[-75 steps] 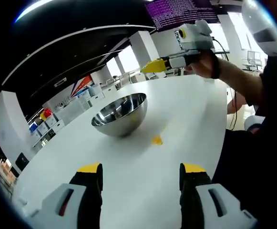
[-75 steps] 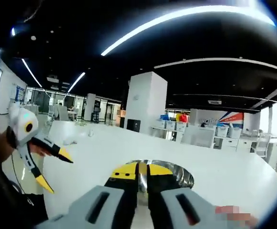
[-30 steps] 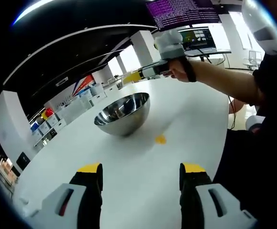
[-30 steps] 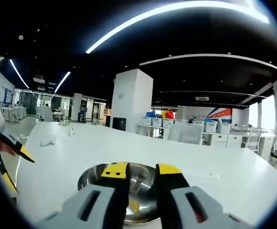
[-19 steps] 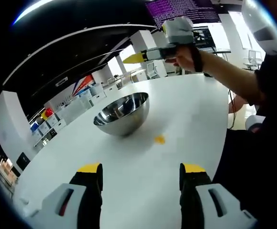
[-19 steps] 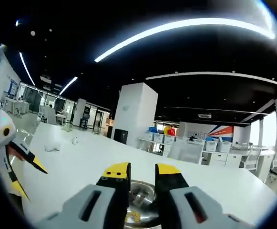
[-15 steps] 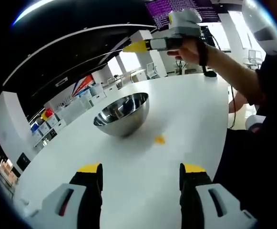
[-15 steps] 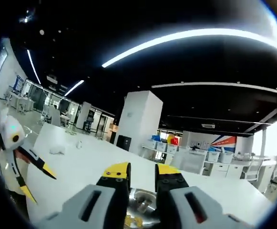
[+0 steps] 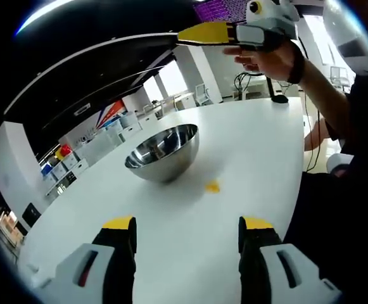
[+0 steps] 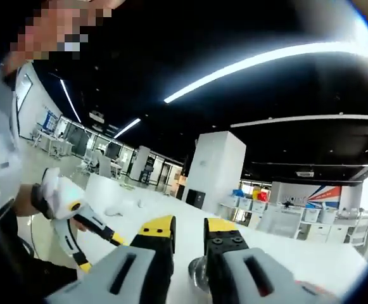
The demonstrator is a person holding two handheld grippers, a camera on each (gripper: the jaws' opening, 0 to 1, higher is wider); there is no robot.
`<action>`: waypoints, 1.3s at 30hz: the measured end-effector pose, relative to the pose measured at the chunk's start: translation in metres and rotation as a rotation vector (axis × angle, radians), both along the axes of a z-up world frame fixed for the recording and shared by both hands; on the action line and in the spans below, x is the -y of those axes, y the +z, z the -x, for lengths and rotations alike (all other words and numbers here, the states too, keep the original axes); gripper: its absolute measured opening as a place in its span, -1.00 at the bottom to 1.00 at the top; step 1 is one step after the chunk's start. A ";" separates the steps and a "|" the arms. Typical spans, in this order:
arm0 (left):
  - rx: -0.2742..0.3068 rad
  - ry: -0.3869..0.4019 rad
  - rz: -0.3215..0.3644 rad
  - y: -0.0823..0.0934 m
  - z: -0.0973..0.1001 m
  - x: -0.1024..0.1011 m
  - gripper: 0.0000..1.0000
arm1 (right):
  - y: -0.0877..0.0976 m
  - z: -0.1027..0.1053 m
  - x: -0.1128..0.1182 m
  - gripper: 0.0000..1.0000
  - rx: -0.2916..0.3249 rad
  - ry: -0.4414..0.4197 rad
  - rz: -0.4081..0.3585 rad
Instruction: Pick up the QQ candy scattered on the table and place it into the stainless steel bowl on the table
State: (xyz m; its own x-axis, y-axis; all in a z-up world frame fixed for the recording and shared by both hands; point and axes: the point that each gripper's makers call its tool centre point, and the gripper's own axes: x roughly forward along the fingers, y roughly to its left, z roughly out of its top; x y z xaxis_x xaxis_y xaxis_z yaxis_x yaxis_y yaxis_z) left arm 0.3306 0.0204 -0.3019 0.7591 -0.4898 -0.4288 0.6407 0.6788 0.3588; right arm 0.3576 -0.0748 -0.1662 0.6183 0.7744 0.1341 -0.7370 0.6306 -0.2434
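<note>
- Where the white table point(image 9: 260, 145) lies bare between the bowl and the person's side, one yellow QQ candy point(image 9: 213, 187) sits on its top, just beside the stainless steel bowl point(image 9: 161, 151) and apart from it.
- The bowl stands upright on the table in the left gripper view; its polished inside mirrors the room, and what it holds cannot be made out from this angle.
- In the right gripper view a sliver of the bowl's rim point(image 10: 197, 273) peeks out between that gripper's two jaws, low in the picture.
- The left gripper point(image 9: 185, 231) hovers low over the table on the near side of the candy, its yellow-tipped jaws spread wide with nothing between them.
- The right gripper point(image 10: 189, 229) has its jaws a narrow gap apart and empty; in the left gripper view it point(image 9: 199, 31) is held high above the table, beyond the bowl, in the person's hand point(image 9: 273, 57).
- Seen from the right gripper view, the left gripper point(image 10: 98, 247) appears at the lower left with its jaws parted.
- Behind the table, a white pillar point(image 10: 215, 170) and rows of desks.
</note>
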 end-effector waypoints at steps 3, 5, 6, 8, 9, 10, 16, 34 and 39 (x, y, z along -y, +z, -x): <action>0.000 -0.002 0.003 0.000 0.000 0.000 0.30 | -0.053 -0.002 -0.006 -0.75 -0.133 -0.003 0.066; -0.003 -0.004 0.004 -0.001 0.000 0.000 0.30 | -0.089 -0.004 -0.007 -0.77 -0.220 -0.012 0.103; -0.005 -0.003 0.003 -0.002 0.000 0.000 0.30 | -0.105 -0.004 -0.007 -0.77 -0.261 -0.019 0.113; -0.008 -0.004 0.002 -0.004 -0.001 0.000 0.30 | -0.134 -0.007 -0.007 -0.77 -0.325 -0.036 0.130; -0.010 -0.006 0.003 -0.005 -0.001 0.000 0.30 | -0.147 -0.007 -0.007 -0.77 -0.363 -0.041 0.140; -0.012 -0.008 0.003 -0.006 -0.001 0.001 0.30 | -0.158 -0.009 -0.007 -0.77 -0.393 -0.051 0.145; -0.014 -0.016 0.004 -0.007 -0.001 0.004 0.30 | -0.193 -0.018 -0.004 -0.77 -0.484 -0.083 0.159; -0.018 -0.015 0.001 -0.009 -0.001 0.004 0.29 | -0.208 -0.038 -0.011 -0.77 -0.520 -0.112 0.160; -0.017 -0.007 -0.001 -0.010 -0.002 0.002 0.28 | -0.210 -0.041 -0.014 -0.75 -0.493 -0.114 0.183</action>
